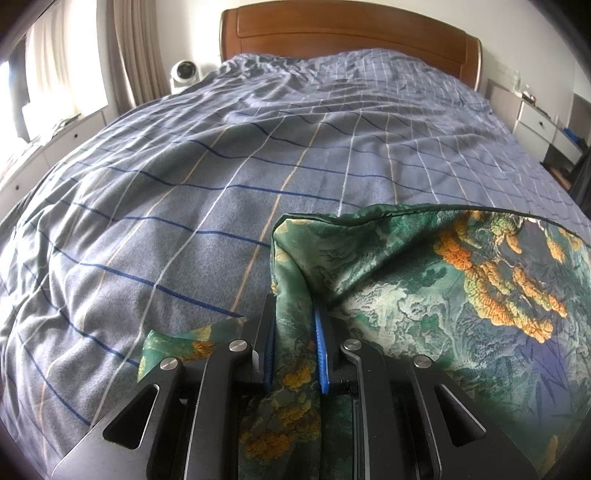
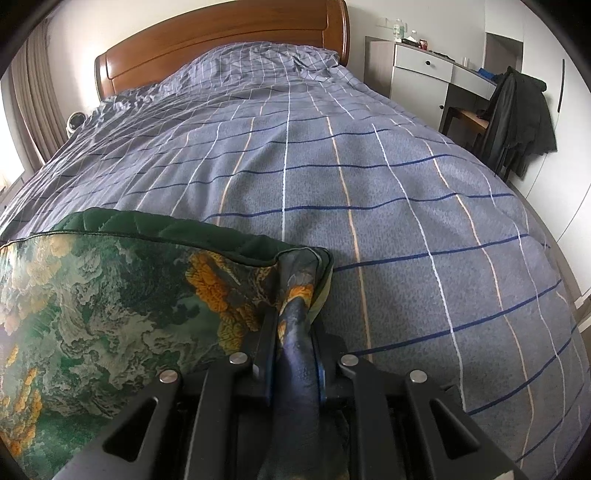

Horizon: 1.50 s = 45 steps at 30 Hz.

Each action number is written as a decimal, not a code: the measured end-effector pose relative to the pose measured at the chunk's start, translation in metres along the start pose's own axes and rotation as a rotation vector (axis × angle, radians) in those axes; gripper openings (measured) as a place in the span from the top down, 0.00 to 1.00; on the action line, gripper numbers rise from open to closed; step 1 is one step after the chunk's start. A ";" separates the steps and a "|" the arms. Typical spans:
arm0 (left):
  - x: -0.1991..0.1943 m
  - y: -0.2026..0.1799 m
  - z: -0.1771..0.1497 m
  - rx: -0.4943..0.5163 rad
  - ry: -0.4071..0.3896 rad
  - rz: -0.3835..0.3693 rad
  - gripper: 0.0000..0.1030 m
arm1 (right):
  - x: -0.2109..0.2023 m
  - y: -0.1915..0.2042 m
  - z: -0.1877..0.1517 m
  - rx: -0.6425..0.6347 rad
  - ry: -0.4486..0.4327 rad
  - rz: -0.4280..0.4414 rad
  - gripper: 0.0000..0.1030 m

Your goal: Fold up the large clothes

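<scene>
A large green garment (image 1: 424, 288) printed with orange and pale cloud-like patterns is stretched between my two grippers above the bed. My left gripper (image 1: 293, 314) is shut on the garment's left corner, with a bunch of the cloth pinched between its blue pads. In the right wrist view the same garment (image 2: 103, 302) spreads to the left, its dark green quilted lining showing along the top edge. My right gripper (image 2: 293, 325) is shut on the right corner, a dark blue fold of the cloth squeezed between its fingers.
The bed is covered by a grey-blue checked quilt (image 1: 221, 166) and has a brown wooden headboard (image 1: 351, 33). A white fan (image 1: 184, 74) stands at the bed's left. A white cabinet (image 2: 421, 70) and a chair draped with a dark coat (image 2: 513, 114) are at the right.
</scene>
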<state>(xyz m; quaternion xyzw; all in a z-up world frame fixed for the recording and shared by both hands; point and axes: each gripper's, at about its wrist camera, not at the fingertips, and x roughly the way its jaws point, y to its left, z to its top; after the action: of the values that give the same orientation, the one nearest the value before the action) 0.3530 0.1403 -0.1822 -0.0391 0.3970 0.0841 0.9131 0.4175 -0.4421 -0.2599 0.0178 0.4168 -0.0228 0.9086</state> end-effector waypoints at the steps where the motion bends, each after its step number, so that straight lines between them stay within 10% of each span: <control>1: 0.000 0.001 0.000 -0.002 -0.001 -0.002 0.84 | 0.000 0.000 0.000 0.000 0.000 0.001 0.83; 5: -0.003 0.007 0.000 -0.027 -0.016 -0.016 0.77 | 0.001 -0.001 0.001 -0.003 0.003 0.000 0.82; 17: -0.017 0.043 0.024 -0.212 0.092 -0.110 0.08 | 0.002 -0.013 0.008 0.054 0.042 0.076 0.79; 19: -0.032 0.050 0.030 -0.246 0.091 -0.109 0.08 | 0.002 -0.024 0.018 0.096 0.106 0.122 0.74; 22: -0.056 0.050 0.036 -0.249 0.046 -0.121 0.06 | -0.019 -0.038 0.034 0.139 0.111 0.129 0.36; 32: -0.038 0.004 0.022 -0.048 0.099 -0.088 0.03 | -0.109 0.005 0.006 -0.055 0.074 0.386 0.36; 38: -0.078 0.019 0.022 -0.076 0.068 -0.099 0.03 | -0.103 -0.012 -0.034 -0.159 0.043 -0.003 0.36; 45: -0.126 -0.084 0.036 0.192 0.034 -0.364 0.01 | -0.196 -0.031 -0.068 -0.018 -0.170 0.129 0.35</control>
<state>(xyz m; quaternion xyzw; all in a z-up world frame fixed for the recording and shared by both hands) 0.3099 0.0470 -0.0649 -0.0245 0.4049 -0.1212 0.9060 0.2371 -0.4649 -0.1560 0.0346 0.3364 0.0382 0.9403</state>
